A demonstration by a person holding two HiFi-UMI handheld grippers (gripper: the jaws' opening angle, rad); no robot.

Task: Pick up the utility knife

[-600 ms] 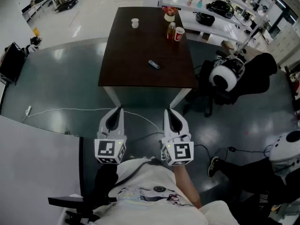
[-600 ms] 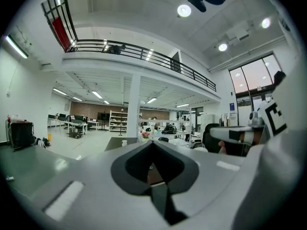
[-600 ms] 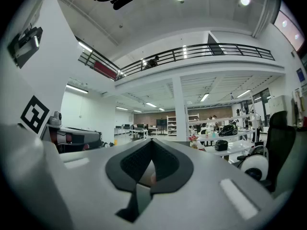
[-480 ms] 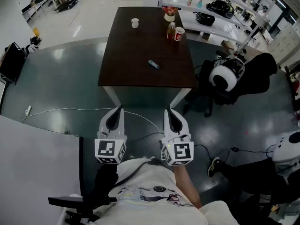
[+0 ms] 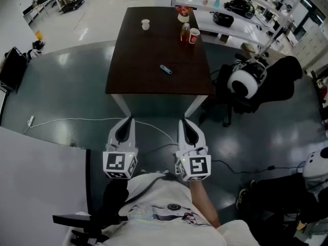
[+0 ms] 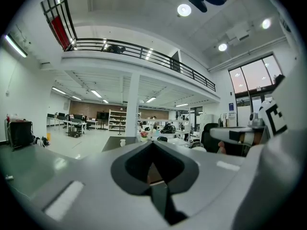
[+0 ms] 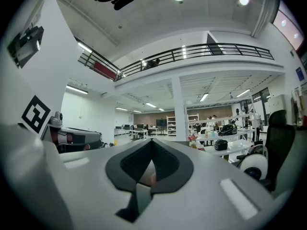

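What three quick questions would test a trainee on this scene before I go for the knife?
1. True or false: the knife lies on the table, held by neither tool.
2. The jaws of the left tool and right tool are: A) wide apart, B) together and empty, C) closed on the knife.
3. Fill in: in the head view, the red cup stands near the table's ___ edge (left or right).

Key: 1 true; 2 B; 3 right.
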